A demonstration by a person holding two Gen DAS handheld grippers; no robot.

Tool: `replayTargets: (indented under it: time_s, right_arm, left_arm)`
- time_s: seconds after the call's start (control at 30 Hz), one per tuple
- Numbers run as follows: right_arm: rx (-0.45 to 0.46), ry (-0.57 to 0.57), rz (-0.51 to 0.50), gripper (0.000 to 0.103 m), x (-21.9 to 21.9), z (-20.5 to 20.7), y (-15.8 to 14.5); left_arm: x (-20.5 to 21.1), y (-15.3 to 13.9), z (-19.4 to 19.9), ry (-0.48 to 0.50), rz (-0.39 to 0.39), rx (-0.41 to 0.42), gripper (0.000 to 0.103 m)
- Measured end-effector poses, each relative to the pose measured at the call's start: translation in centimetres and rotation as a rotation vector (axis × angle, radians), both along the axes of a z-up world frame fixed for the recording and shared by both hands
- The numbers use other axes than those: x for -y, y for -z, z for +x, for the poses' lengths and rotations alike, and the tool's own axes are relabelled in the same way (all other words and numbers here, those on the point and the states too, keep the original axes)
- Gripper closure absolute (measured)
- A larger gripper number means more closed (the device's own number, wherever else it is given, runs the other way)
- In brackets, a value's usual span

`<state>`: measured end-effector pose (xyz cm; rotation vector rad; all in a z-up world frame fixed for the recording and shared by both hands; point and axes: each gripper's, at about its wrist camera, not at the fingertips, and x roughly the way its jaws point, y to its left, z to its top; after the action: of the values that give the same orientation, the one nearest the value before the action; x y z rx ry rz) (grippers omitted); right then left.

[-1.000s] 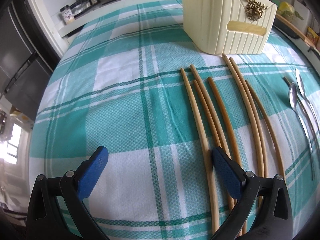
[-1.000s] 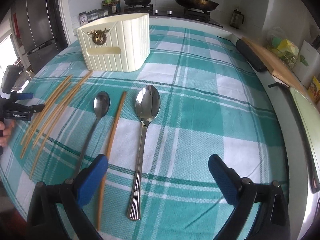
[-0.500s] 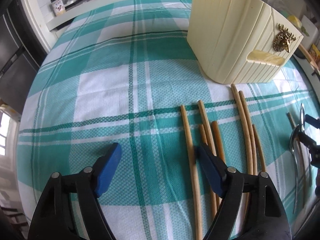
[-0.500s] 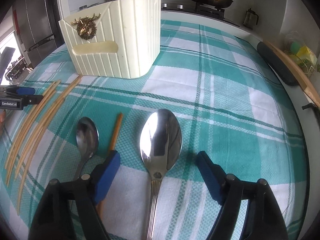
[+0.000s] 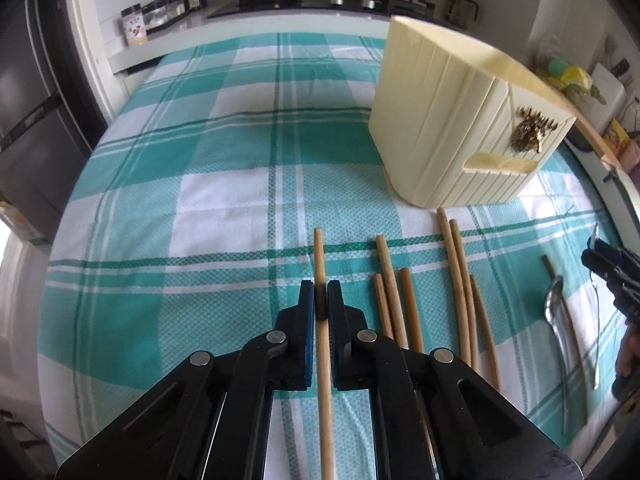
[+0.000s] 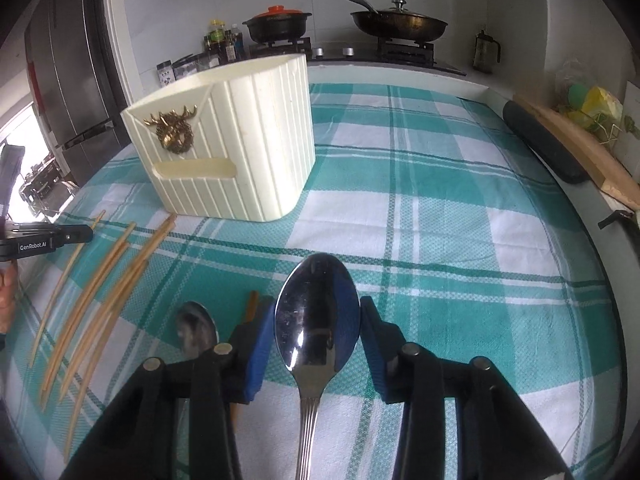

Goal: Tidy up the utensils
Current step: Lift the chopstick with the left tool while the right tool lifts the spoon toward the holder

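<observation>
One chopstick [image 5: 320, 256] is clamped between the pads of the left hand-held gripper [image 5: 320, 300], its far end pointing toward the cream utensil holder [image 5: 460, 132]. Six more chopsticks [image 5: 456, 272] lie to its right on the green plaid cloth [image 5: 224, 208], near the holder's base. Right hand-held gripper [image 6: 318, 320]: jaws have just been closing, blue pads against both edges of the large spoon [image 6: 316, 320] bowl, so gripped. Small spoon [image 6: 196, 328] and another chopstick [image 6: 251, 306] lie just left of it. Counter behind carries a stove [image 6: 348, 52] with pans.
</observation>
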<state>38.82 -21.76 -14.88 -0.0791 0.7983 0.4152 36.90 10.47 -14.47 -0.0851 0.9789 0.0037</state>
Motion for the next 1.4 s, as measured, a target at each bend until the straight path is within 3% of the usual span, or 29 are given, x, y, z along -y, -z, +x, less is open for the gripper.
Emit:
replayTargets:
  time_s: [0.3,0.53,0.87,1.4]
  right_arm:
    - [0.134,-0.048,0.100,0.061,1.0,-5.3,-6.9]
    - [0.218,-0.061,0.116,0.061,1.2,-8.5,-10.3]
    - [0.270,-0.068,0.122,0.061,0.8,-8.2,-13.1]
    - [0.340,-0.107,0.151,0.061,-0.4,-4.9,-19.7]
  left_arm:
    - [-1.6,-8.2,-6.5,-0.020,-0.033,0.212,0.098]
    - [-1.3,-12.6,-10.5,-0.003,-0.057,0.318,0.098]
    - [-0.4,-14.1,-11.0,0.018,-0.066,0.352,0.101]
    - [-1.8,-18.5,-8.4,0.009,-0.072,0.420,0.102]
